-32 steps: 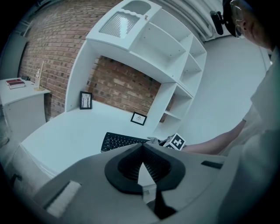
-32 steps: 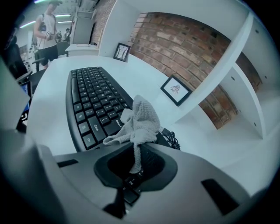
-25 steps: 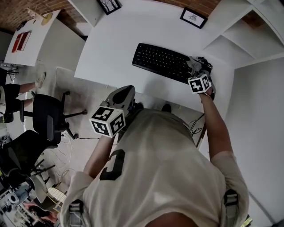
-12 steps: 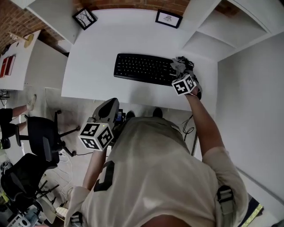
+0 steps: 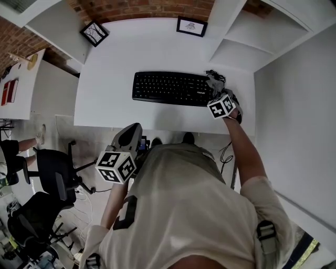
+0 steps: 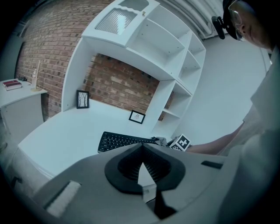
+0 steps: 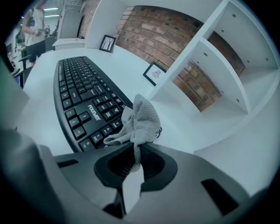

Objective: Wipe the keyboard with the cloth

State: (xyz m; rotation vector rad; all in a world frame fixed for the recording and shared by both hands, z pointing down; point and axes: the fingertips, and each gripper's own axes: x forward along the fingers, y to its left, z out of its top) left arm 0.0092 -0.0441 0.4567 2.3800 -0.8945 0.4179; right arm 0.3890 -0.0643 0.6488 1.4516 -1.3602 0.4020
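— What place is this?
— An office: keyboard [image 5: 168,88] on a white desk [image 5: 110,79] ahead of the right gripper [image 5: 215,88], swivel chairs [image 5: 55,171] left of the left gripper [image 5: 132,135], shelves [image 5: 252,37] and brick wall [image 5: 142,8] beyond.

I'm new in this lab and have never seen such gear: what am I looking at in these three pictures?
No robot here: a person holds a two-jaw gripper in each hand. The head view looks down from a camera on the person's head; the other two views come from cameras riding on the grippers, looking along their jaws. On the white desk lies a black computer keyboard, with two small black-framed pictures standing behind. The right gripper is shut on a crumpled grey cloth at the keyboard's right end. The left gripper is shut and empty, held off the desk by the person's body. The marker-covered cubes are parts of the grippers.
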